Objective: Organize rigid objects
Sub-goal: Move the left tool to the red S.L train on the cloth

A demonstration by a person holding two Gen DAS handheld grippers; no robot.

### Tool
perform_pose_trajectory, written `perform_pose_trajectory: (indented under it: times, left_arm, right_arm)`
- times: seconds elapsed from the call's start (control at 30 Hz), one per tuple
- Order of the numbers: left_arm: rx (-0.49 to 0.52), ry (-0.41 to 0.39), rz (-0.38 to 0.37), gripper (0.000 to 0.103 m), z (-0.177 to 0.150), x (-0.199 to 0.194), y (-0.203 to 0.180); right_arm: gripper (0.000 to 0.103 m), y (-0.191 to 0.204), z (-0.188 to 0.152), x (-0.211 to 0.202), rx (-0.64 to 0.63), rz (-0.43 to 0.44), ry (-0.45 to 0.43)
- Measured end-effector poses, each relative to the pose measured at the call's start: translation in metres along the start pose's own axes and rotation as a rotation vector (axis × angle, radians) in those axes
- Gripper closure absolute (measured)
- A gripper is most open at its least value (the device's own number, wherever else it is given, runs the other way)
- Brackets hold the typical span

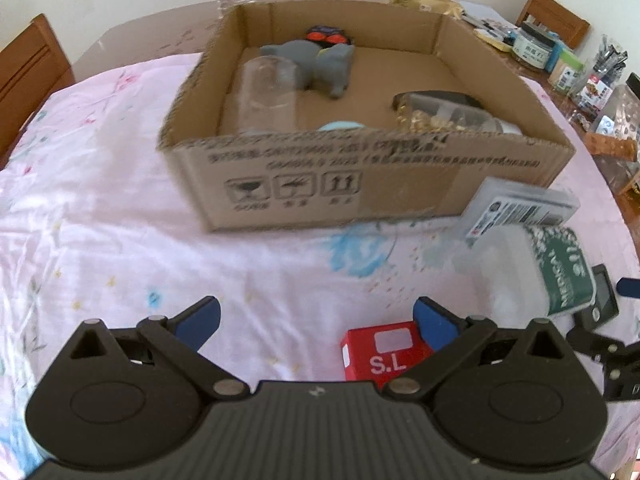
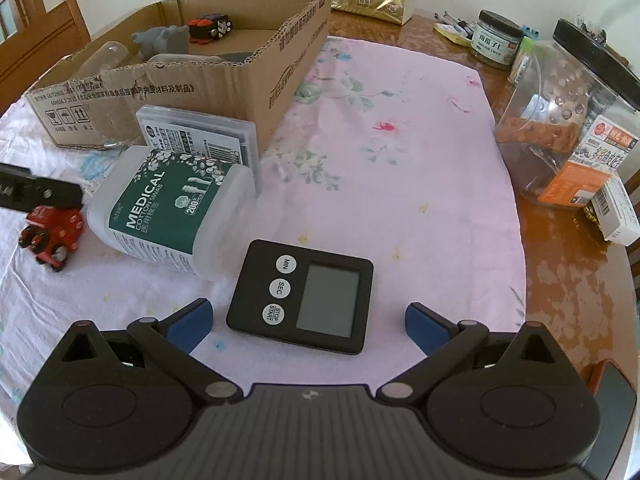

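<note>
My right jaws [image 2: 308, 324] hang released over the desk [image 2: 400, 160], the black timer [image 2: 304, 294] lying flat just ahead between them — lined up, I judge, for a straddling pinch. Beyond it to my left the cotton swab tub [image 2: 168, 208] lies on its side against a clear case [image 2: 200, 136] propped at the cardboard box [image 2: 248, 76], the likely drop spot. My left jaws [image 1: 316, 322] also released, grasping nothing — red toy [image 1: 380, 350] just under the right-hand one
</note>
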State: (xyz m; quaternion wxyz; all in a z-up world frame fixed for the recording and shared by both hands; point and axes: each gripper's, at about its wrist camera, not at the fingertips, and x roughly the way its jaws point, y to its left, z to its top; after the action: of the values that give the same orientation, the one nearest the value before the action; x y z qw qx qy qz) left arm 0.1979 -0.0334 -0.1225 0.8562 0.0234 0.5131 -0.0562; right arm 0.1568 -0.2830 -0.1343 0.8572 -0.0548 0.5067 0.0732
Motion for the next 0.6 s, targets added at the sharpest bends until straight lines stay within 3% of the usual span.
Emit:
perform_pose_trajectory:
  times: [0.23, 0.4, 0.6]
  left_arm:
    - [0.057, 0.007, 0.051, 0.001, -0.026, -0.024, 0.01]
    - [0.024, -0.017, -0.067, 0.001, -0.041, -0.039, 0.016]
    - [0.007, 0.02, -0.04, 0.001, -0.053, -0.024, 0.007]
  right_arm:
    - [0.0, 0.0, -0.002, 0.0, 0.002, -0.002, -0.012]
    - [0.0, 0.001, -0.006, -0.002, 0.01, -0.007, -0.034]
    - [0.0, 0.002, -0.006, -0.002, 0.017, -0.012, -0.039]
